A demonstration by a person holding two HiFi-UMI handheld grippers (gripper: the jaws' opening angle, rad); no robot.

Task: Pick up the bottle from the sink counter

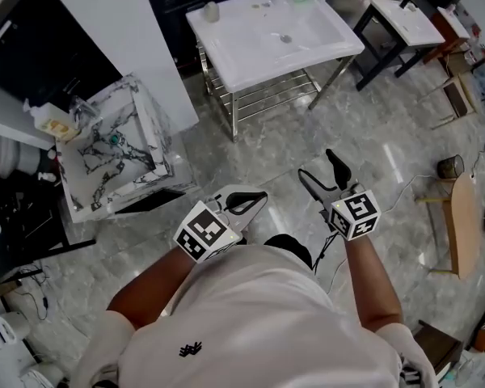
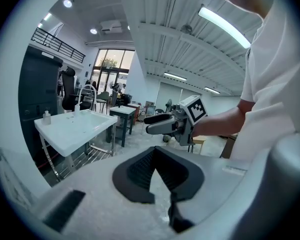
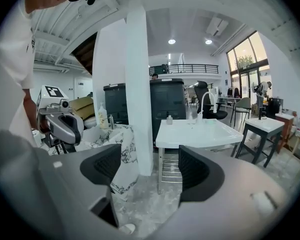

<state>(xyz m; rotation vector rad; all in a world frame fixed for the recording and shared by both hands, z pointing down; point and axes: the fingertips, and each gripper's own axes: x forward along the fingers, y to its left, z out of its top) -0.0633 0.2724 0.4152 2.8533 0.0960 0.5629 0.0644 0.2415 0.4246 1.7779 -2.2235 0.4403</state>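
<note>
One small pale bottle (image 1: 212, 10) stands upright; left gripper (image 1: 259, 199) clenched empty, right gripper (image 1: 317, 166) released.

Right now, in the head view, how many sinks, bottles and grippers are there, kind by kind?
Sinks: 3 (white sink on chrome stand, marbled sink, white sink on black stand)
Bottles: 2 (small bottle on the chrome-stand sink, pump bottle beside the marbled sink)
Grippers: 2 (left gripper, right gripper)
Total: 7
</note>
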